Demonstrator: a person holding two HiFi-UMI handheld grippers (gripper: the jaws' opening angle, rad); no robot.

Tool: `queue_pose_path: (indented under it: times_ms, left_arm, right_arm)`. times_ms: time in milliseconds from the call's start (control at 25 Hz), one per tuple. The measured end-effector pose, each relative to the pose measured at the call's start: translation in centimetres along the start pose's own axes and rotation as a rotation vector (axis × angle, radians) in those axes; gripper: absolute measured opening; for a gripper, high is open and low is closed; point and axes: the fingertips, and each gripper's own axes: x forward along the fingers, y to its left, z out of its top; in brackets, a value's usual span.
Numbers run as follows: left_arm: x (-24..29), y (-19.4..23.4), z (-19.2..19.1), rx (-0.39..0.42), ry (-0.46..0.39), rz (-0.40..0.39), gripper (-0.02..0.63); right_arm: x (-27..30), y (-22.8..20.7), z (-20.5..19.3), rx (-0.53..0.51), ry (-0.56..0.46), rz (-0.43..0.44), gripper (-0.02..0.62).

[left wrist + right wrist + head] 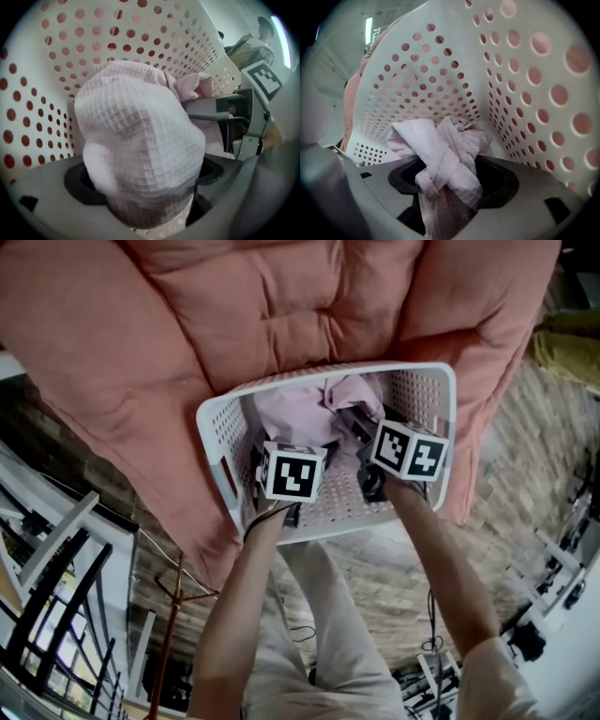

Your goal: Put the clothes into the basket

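Nearest us, the person's left forearm (239, 615) and right forearm (450, 568) reach over the near rim of the white perforated basket (214, 442). We find the left gripper (292, 472) and the right gripper (407, 450) side by side inside the basket, both angled down toward its floor. Each gripper's jaws stand spread wide, with the pale pink waffle-weave garment (300, 407) bunched loosely in the gap rather than pinched. The garment lies inside the basket, heaped toward its far wall. A salmon quilt (234, 306) spreads beneath and beyond the basket.
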Motion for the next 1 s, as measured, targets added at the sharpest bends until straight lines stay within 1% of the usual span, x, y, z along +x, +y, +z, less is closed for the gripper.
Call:
queue_pose_path:
  times_ms: [120,200,320,600,800,1000]
  left_arm:
    - [-0.8,0.1,0.9,0.000,-0.032,0.019,0.531]
    - [-1.5,0.0,1.5,-0.005,-0.041,0.008,0.531]
    - [-2.8,-0.5,2.0,-0.049,-0.060,-0.028,0.529]
    - [-4.9,-0.6,1.5,-0.125,-0.069,-0.041,0.526]
    - [-6.0,-0.8,2.0,-0.134,-0.073,-0.042,0.522]
    - [-7.4,-1.2,2.6,-0.129,-0.099,-0.035,0.514]
  right_arm:
    - [-1.0,-0.4,0.4,0.021,-0.001,-0.017,0.310]
    - [-1.7,-0.5,0.7,0.032,-0.002,-0.021,0.310]
    - [-2.4,-0.4,0.9,0.038,-0.002,-0.021,0.310]
    - [-3.7,0.0,1.0,0.057,-0.019,-0.050,0.310]
    - [-4.9,0.3,1.0,0.057,-0.024,-0.045,0.310]
    - [-6.0,0.7,0.8,0.056,-0.029,-0.036,0.310]
